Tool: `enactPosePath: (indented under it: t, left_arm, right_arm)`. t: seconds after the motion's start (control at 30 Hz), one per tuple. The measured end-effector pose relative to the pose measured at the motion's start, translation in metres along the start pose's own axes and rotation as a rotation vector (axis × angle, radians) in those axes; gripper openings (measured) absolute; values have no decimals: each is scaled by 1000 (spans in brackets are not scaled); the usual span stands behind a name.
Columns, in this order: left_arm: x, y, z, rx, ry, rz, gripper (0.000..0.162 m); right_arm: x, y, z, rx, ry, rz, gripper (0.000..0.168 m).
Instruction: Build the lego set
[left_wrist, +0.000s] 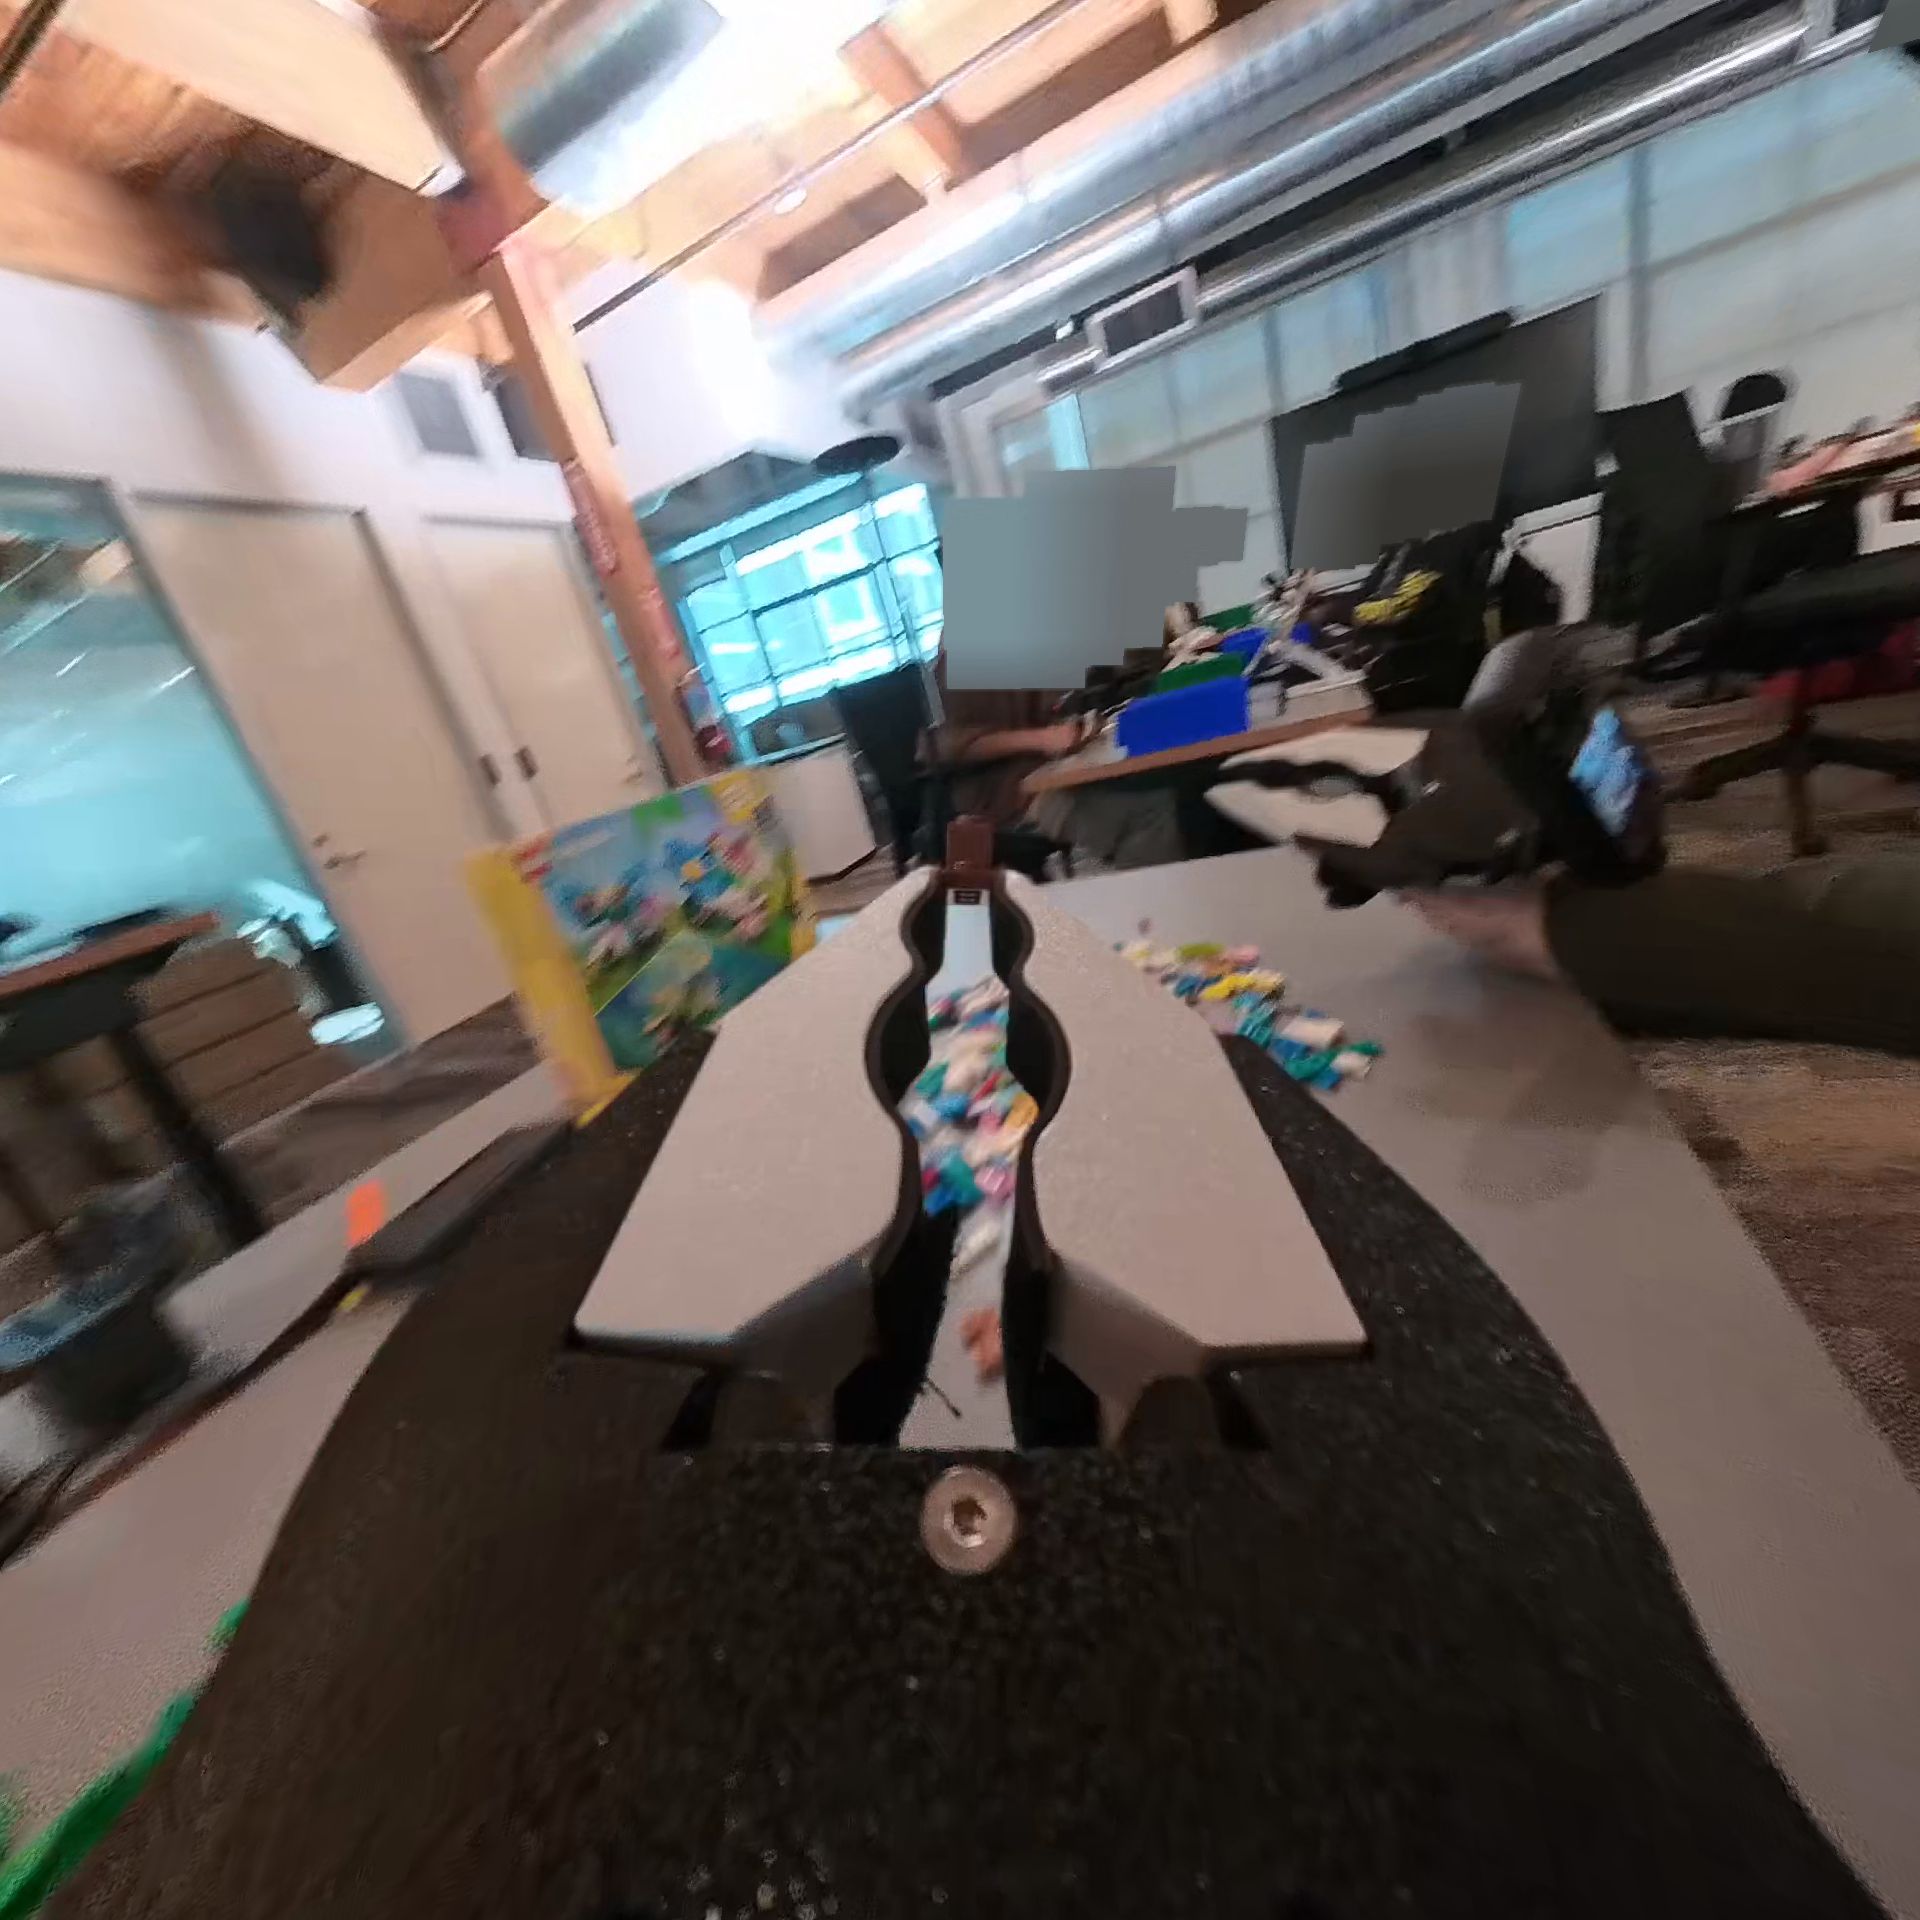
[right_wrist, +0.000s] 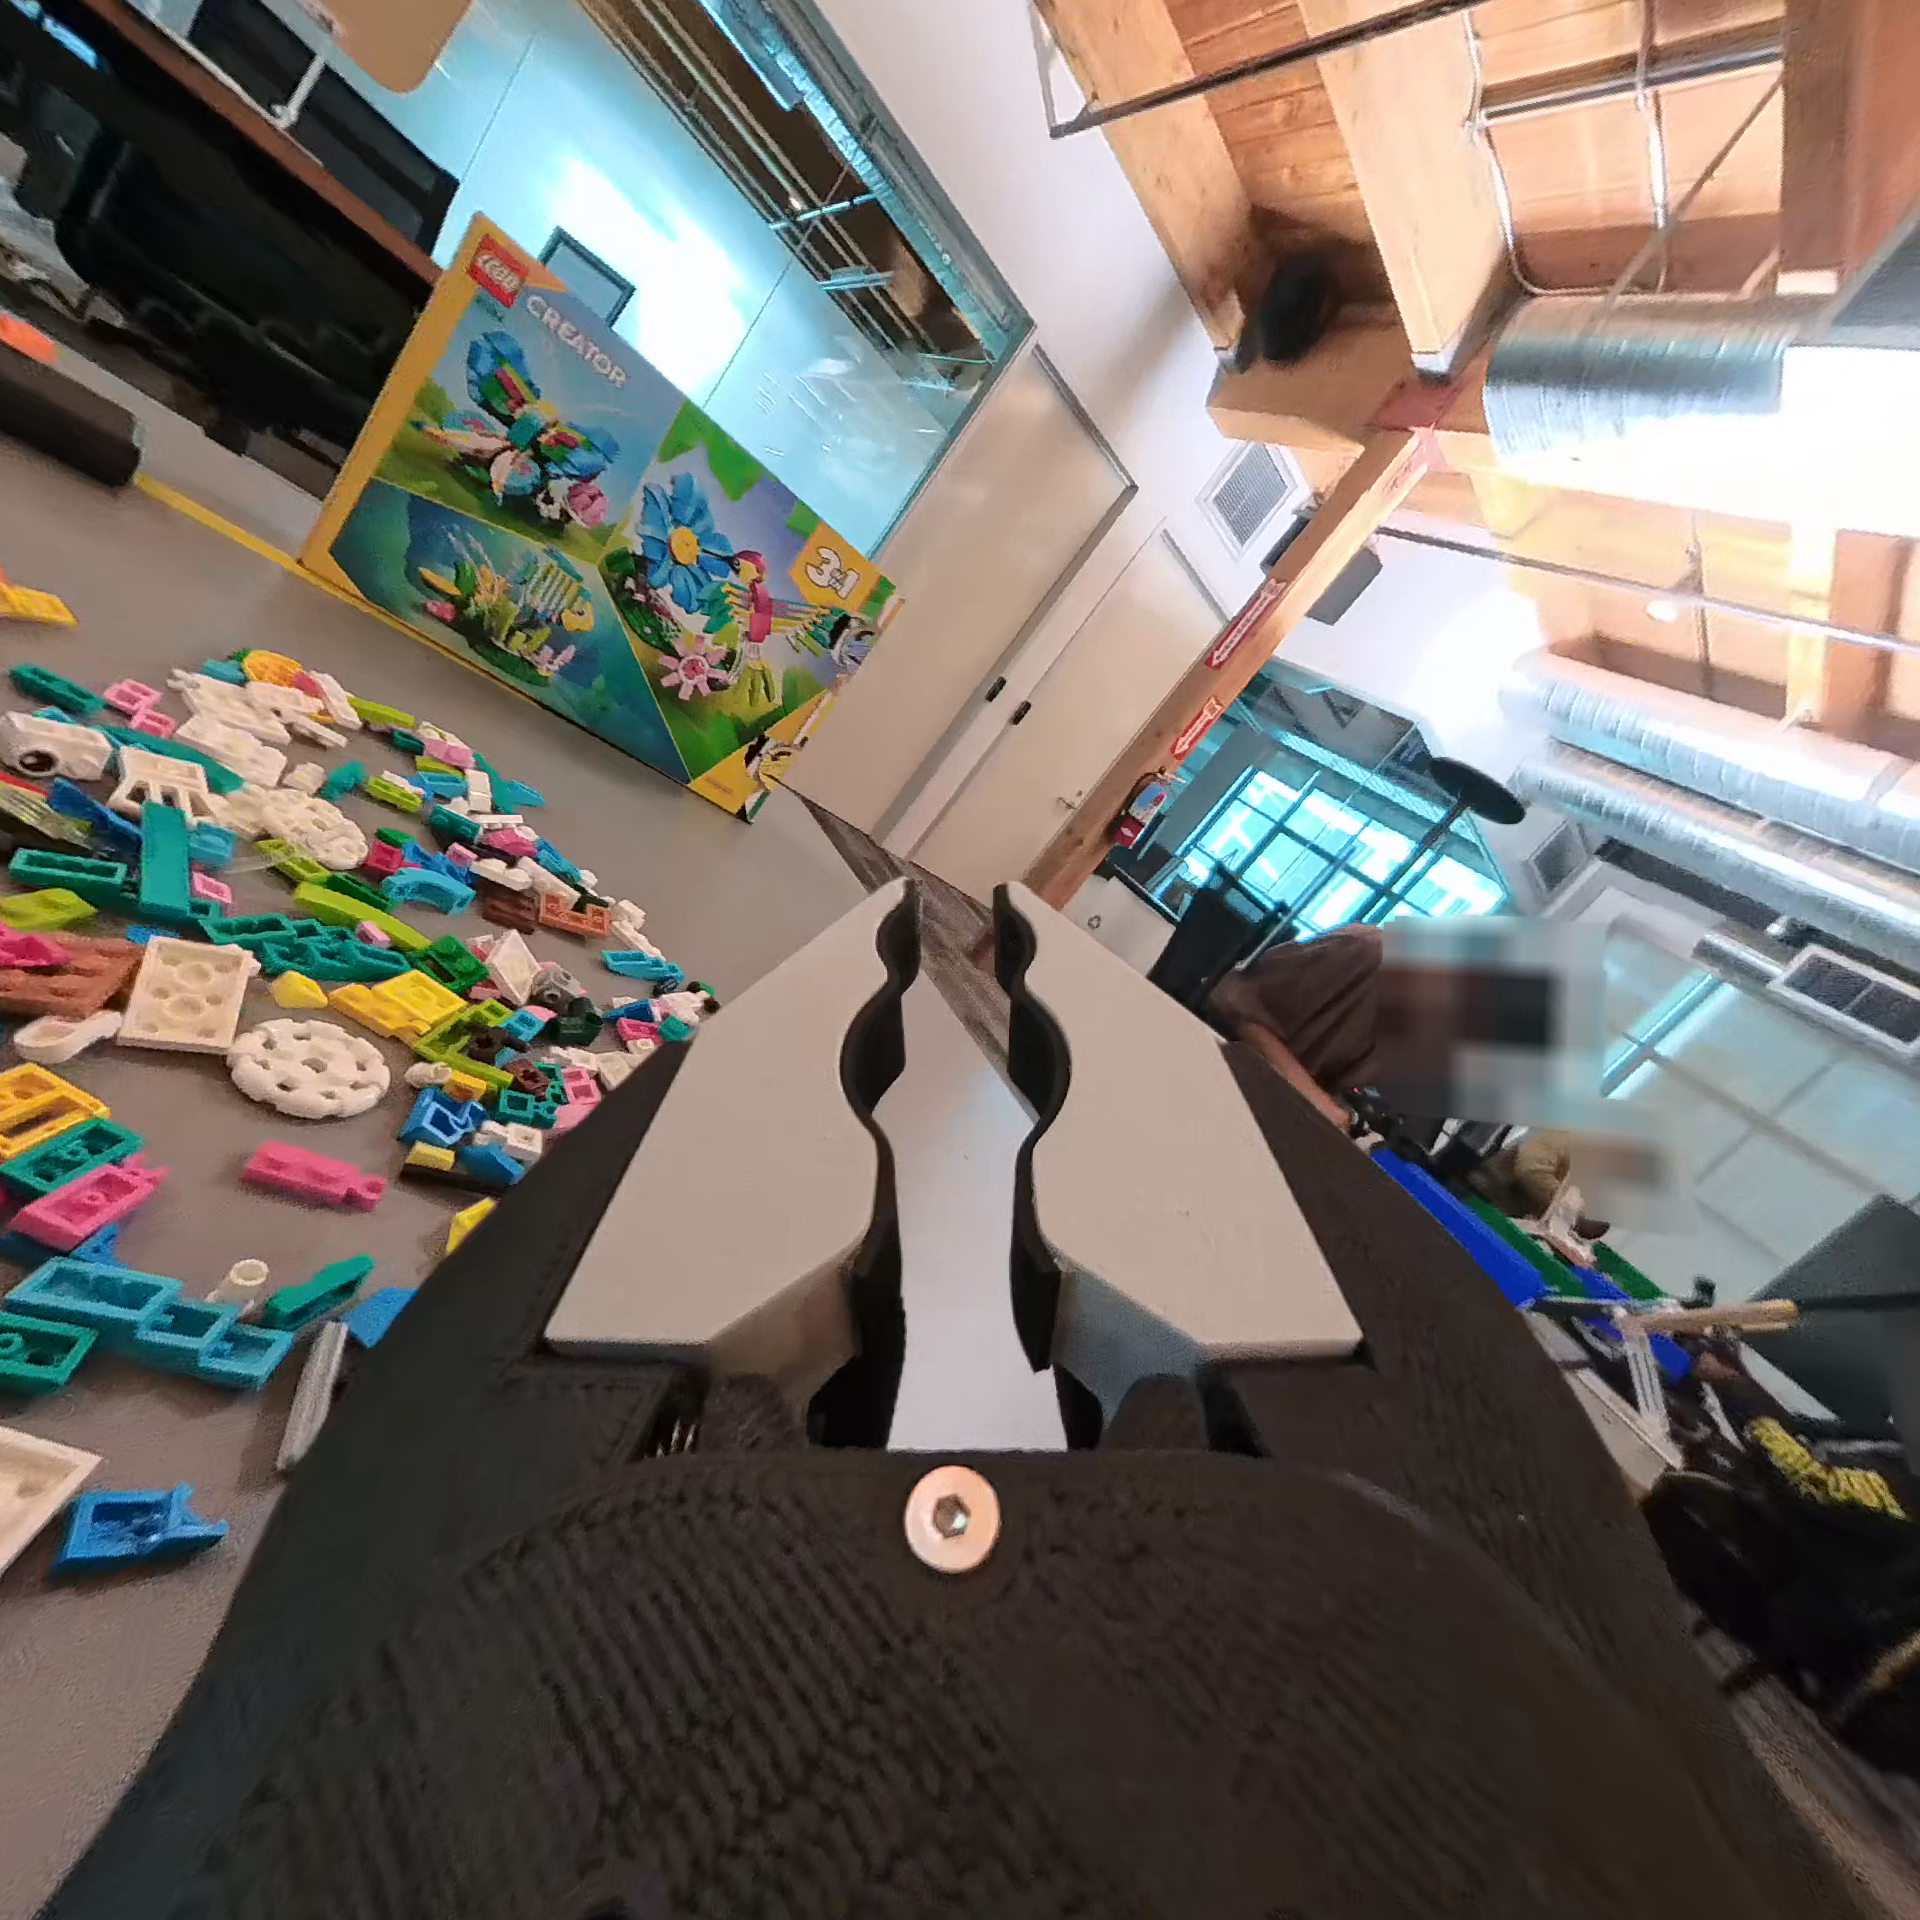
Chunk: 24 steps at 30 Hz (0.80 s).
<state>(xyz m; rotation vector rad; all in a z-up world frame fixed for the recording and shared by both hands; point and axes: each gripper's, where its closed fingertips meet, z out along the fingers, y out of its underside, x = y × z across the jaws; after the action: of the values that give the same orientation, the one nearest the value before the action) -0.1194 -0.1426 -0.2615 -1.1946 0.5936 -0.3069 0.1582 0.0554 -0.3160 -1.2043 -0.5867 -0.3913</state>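
Observation:
My left gripper (left_wrist: 968, 883) is raised above the grey table (left_wrist: 1507, 1195) and is shut on a small brown lego piece (left_wrist: 971, 840) that sticks out past its tips. A pile of loose coloured lego pieces (left_wrist: 1247, 997) lies on the table beyond it. It also shows in the right wrist view (right_wrist: 312, 935), spread out to the left. My right gripper (right_wrist: 956, 904) is tilted, slightly open and empty, to the right of the pile. In the left wrist view it (left_wrist: 1309, 790) is blurred at the right, held up over the table.
The lego box (right_wrist: 603, 520) stands upright at the table's far side, also in the left wrist view (left_wrist: 655, 935). A green plate edge (left_wrist: 104, 1787) shows at bottom left. A seated person (right_wrist: 1309, 1008) and other cluttered desks (left_wrist: 1195, 717) are beyond the table. There is about 35 cm between the tips of the two grippers.

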Motion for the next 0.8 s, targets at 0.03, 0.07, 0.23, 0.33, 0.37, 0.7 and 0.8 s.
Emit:
enactPosePath:
  t: [0.03,0.07,0.23,0.33,0.37,0.7,0.8]
  left_arm:
    - [13,-6,19,24,40,9,5]
    - [25,-10,38,42,76,17,5]
    - [91,8,123,92,204,-35,5]
    - [128,34,159,69,229,-75,6]
    - [136,37,168,73,229,-81,6]
    - [153,42,191,116,228,-145,5]
    - [169,32,177,168,324,-139,5]
  right_arm:
    - [-3,0,2,8,-14,-4,12]
    - [-6,0,3,15,-30,-10,11]
    - [4,5,5,30,-26,69,10]
    - [6,9,8,18,-29,111,10]
    - [6,10,8,16,-34,120,9]
    - [8,19,14,-34,1,80,5]
    - [17,28,14,-67,26,194,6]
